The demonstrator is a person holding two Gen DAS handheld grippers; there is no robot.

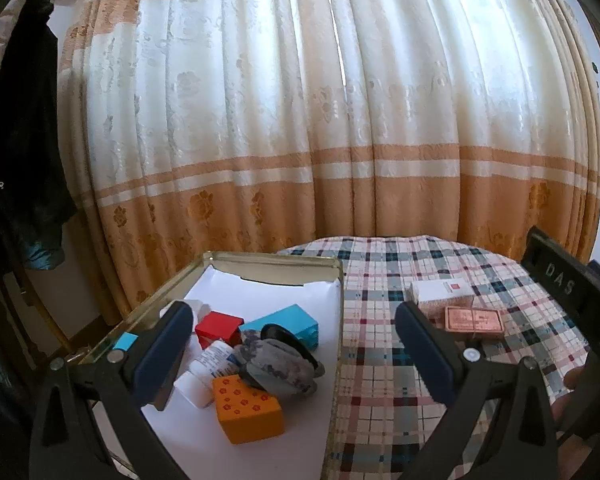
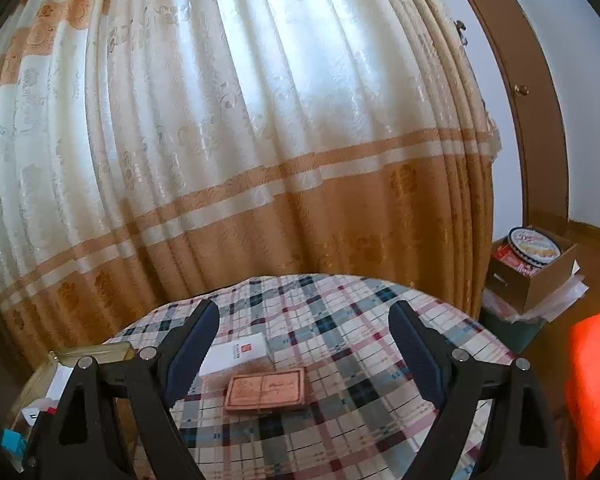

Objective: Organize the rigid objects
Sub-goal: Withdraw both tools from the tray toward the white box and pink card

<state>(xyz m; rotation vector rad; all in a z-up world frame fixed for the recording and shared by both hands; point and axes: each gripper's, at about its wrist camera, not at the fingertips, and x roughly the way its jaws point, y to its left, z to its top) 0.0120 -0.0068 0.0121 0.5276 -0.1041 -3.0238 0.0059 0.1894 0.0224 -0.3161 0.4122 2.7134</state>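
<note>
A gold tin (image 1: 276, 259) lined with white paper sits on the left of the table. It holds a red box (image 1: 218, 326), a blue box (image 1: 288, 320), an orange flowered box (image 1: 246, 408), a white bottle (image 1: 210, 364) and a grey lump (image 1: 276, 364). My left gripper (image 1: 292, 308) hovers open over the tin's right side, holding nothing. On the plaid cloth to the right lie a white box (image 2: 236, 354) and a flat copper-brown box (image 2: 266, 390). My right gripper (image 2: 303, 306) stands open just above and behind these two, its fingers apart from them.
The round table (image 2: 340, 320) wears a plaid cloth and backs onto a cream and orange curtain (image 2: 220, 140). The tin's corner (image 2: 92, 352) shows at the right wrist view's left. A cardboard box with a biscuit tin (image 2: 534, 248) stands beyond the table, an orange-red object (image 2: 596, 380) at far right.
</note>
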